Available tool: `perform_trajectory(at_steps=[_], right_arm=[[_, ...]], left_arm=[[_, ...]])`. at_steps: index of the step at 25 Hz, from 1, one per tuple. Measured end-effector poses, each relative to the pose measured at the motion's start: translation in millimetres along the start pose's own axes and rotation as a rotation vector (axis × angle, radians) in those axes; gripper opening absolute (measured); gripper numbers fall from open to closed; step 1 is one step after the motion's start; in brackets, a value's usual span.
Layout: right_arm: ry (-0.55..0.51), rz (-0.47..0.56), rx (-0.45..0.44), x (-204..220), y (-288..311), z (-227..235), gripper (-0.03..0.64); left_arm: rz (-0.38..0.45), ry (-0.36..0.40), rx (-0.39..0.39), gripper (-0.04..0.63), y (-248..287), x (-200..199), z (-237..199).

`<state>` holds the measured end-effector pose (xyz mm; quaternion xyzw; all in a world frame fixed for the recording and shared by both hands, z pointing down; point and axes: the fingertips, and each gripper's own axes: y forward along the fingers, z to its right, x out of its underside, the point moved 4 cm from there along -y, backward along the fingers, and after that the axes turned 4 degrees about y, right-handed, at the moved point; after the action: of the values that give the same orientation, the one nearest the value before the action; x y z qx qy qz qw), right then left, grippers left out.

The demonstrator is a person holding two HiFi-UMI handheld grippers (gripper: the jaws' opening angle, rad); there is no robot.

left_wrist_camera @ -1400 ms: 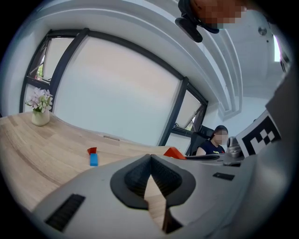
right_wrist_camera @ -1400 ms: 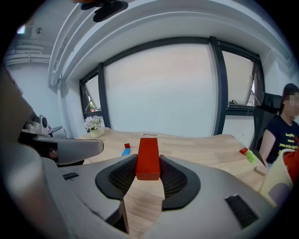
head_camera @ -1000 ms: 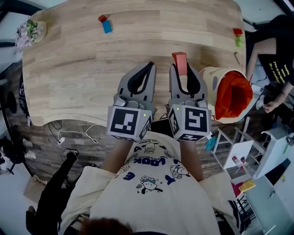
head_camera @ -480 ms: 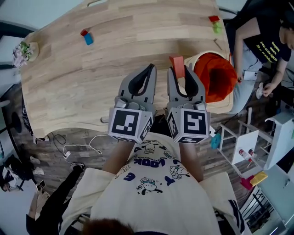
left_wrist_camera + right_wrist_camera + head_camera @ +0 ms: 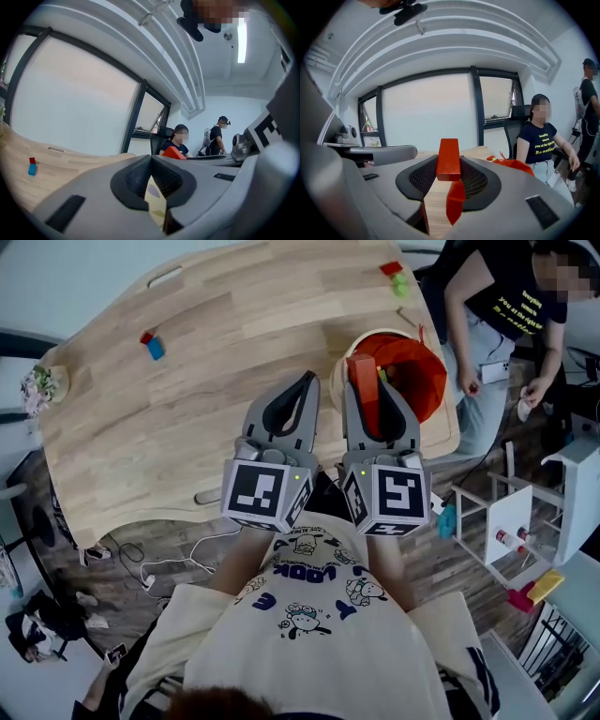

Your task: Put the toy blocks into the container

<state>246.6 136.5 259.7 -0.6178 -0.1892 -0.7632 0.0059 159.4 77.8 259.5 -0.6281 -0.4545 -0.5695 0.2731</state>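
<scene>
My right gripper is shut on a long red block, which stands upright between its pads. The block hangs over the near-left rim of the container, a beige bucket with an orange liner. Close on the left, my left gripper is shut with nothing in it. A red and a blue block lie together at the table's far left. At the far right corner sit a red and a green block.
The wooden table ends just right of the bucket. A seated person is close behind that edge. A small plant pot stands at the left edge. A white rack and floor cables lie below.
Both grippers have travelled right along the table with the red block. The bucket, earlier off to the right, now sits straight ahead of the right gripper, under the block.
</scene>
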Motion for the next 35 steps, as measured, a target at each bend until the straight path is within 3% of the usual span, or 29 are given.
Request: perform_trajectory(at_steps=[15,26,35], right_arm=[[0.025,0.017,0.151,-7,-29,74,0.167],[0.026,-0.025,0.185,1,-25,97,0.169],[0.033,0.027,0.204,-13,-29,99,0.198]], left_arm=[[-0.013,0.029,0.12,0.031,42,-2,55],[-0.027,0.028,0.123,0.031,57,3,63],[-0.031,0.028,0.12,0.031,58,2,63]])
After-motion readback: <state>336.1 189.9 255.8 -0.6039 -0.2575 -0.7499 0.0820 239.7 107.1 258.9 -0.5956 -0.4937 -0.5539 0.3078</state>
